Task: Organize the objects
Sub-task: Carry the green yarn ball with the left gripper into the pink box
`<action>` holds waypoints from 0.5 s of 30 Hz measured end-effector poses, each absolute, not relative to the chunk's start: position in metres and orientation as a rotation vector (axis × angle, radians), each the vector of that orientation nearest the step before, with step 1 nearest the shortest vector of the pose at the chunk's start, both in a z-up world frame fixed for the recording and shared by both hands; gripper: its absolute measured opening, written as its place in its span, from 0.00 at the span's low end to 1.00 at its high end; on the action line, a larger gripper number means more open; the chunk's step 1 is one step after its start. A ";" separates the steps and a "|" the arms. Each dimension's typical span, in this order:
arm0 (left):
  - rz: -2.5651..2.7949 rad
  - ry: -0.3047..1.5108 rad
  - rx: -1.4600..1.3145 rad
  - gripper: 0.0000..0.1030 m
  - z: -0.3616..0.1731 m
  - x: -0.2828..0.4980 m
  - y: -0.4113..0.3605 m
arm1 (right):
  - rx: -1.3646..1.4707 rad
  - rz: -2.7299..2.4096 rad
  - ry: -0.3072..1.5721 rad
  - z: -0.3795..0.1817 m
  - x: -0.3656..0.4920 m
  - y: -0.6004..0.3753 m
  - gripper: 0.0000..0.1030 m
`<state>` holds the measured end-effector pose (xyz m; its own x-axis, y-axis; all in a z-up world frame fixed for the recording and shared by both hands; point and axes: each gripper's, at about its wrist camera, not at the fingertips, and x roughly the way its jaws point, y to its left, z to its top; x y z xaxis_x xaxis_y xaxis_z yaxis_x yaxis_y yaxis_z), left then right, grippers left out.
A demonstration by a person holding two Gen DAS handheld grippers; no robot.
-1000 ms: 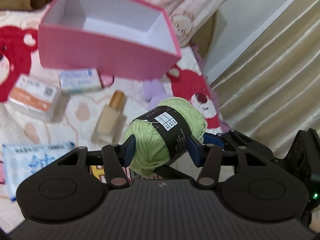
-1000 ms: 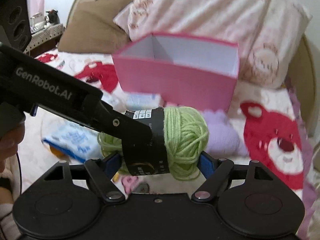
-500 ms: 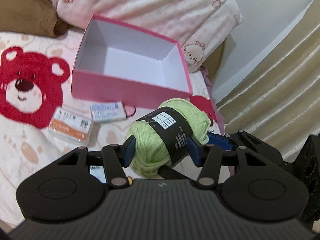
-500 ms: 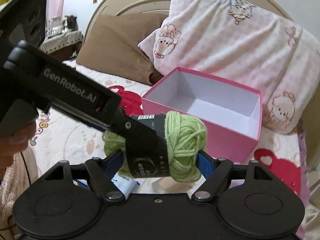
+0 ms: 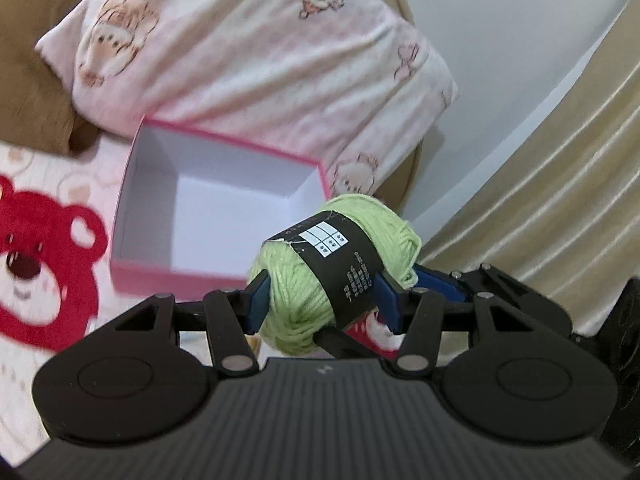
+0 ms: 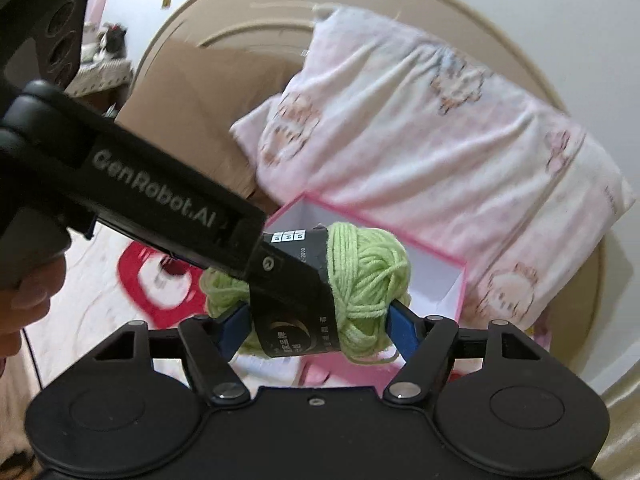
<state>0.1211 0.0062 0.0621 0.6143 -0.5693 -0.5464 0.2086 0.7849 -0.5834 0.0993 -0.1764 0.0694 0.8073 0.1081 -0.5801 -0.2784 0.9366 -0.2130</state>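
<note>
**Green yarn ball gripped from two sides above a bed, near an open pink box**

A ball of light green yarn (image 5: 340, 268), wrapped in a black paper band with small white label squares, is held in the air by two handheld grippers at once. In the left wrist view, the left gripper (image 5: 322, 300) is seen with its blue-padded jaws clenched on the ball, one pad pressed into the yarn at 9 o'clock and the other against the black band at 3 o'clock. In the right wrist view, the right gripper (image 6: 316, 330) is seen with its jaws pressed against the two ends of the same ball; these jaws have just been closing, with the yarn between them. The black body of the left gripper, marked with white lettering, crosses that view from 10 o'clock down to the ball, and part of a person's hand (image 6: 28, 292) is visible at 9 o'clock.

An open pink box (image 5: 132, 280) with a white interior is seen on the bed behind the ball, toward 10 o'clock in the left view. A pink patterned pillow (image 5: 260, 60) lies beyond the box at 12 o'clock, touching its far edge. The bedsheet (image 5: 40, 248), printed with a red bear, fills the 9 o'clock side. Beige curtains (image 5: 560, 168) hang at 3 o'clock.
</note>
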 end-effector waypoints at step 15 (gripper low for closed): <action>-0.459 0.845 -0.355 0.51 0.026 0.239 -0.026 | 0.096 0.171 0.669 0.006 0.214 -0.240 0.73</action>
<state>0.2391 -0.0261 0.0255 0.5767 -0.5202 -0.6300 0.2456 0.8458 -0.4735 0.2139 -0.2399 0.0064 0.7713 0.1880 -0.6081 -0.1265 0.9816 0.1431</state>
